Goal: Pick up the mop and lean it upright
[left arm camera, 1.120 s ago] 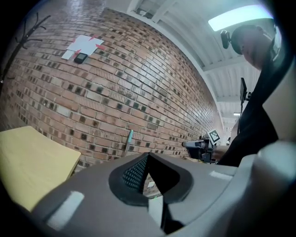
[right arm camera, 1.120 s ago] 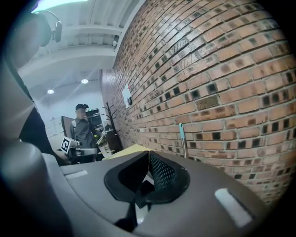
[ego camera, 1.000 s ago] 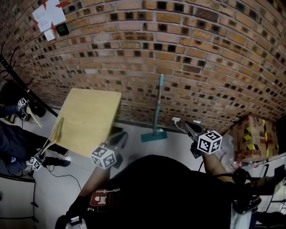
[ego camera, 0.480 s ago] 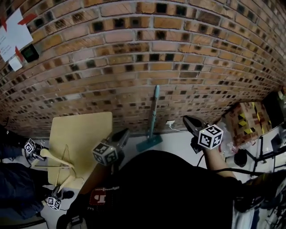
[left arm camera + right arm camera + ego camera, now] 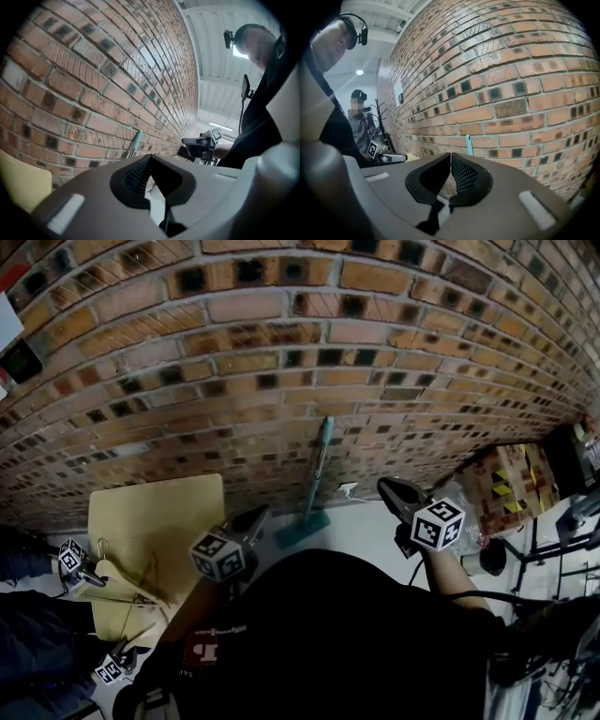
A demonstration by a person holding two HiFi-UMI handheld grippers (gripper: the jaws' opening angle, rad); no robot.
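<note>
Place: indoor lab or test room.
Far: exposed brick wall (image 5: 281,334).
Left: small wooden table (image 5: 178,512), a second person (image 5: 358,124).
Right: patterned box (image 5: 506,484), equipment stands (image 5: 536,554).
Overhead: panelled ceiling (image 5: 220,70).

A red-brown brick wall (image 5: 309,352) is filling the head view from nine o'clock over twelve to three, with darker bricks scattered through it. At ten o'clock a white sheet of paper (image 5: 6,322) and a small dark box (image 5: 19,360) are hanging on it. A pale grey floor (image 5: 366,532) is showing at the wall's foot, just right of centre. A light wooden table (image 5: 159,517) is standing beside the wall at eight o'clock. A cardboard box (image 5: 511,479) with yellow and black marks is sitting at three o'clock. In the left gripper view a white panelled ceiling (image 5: 220,61) is running overhead at one o'clock, and a strip light (image 5: 221,126) is glowing at three.
</note>
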